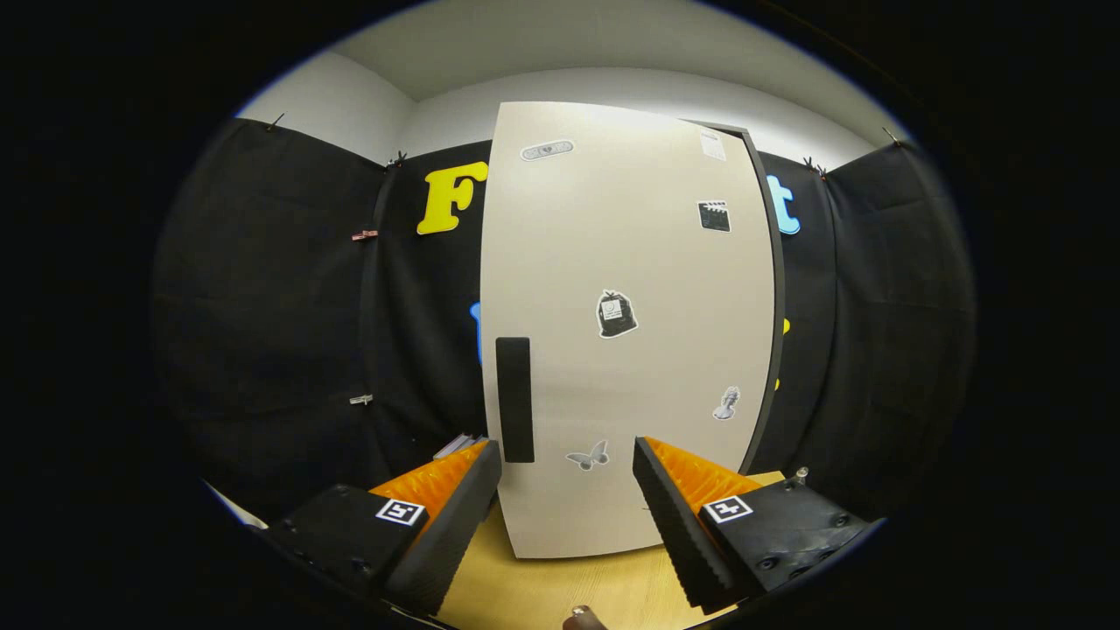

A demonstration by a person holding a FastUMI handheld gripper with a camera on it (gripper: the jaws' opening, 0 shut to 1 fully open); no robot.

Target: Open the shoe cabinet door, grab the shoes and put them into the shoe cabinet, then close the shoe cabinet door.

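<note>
Seen along the gripper (567, 490), with its two fingers spread wide apart and nothing held between them.

Straight ahead, just beyond the fingertips: a tall pale beige shoe cabinet door (626, 332) with a smooth flat face, standing on a light wooden tabletop (560, 595). Closed, or very nearly so, by the look of it; a thin dark edge (774, 297) runs down the door's right side, possibly the cabinet frame behind. Near the door's left edge, just above the left finger: a narrow black vertical handle (514, 399). Handle set on the side opposite the dark edge, which suggests hinges on the right and a swing outward from the left. Fingers spread and aimed at the door's lower half, a posture that fits either an approach to the handle or a retreat from a door just shut; impossible to settle which.

Scattered over the door: small grey and black stickers (616, 314), among them a butterfly shape between the fingertips.

Hidden: the cabinet interior, entirely behind the door. Shoes not made out with any certainty; a few pale flat edges (457, 445) peek above the left finger, too cut off to identify. At the tabletop's near edge, a small rounded object (582, 619), partly cut off, unclear.
</note>
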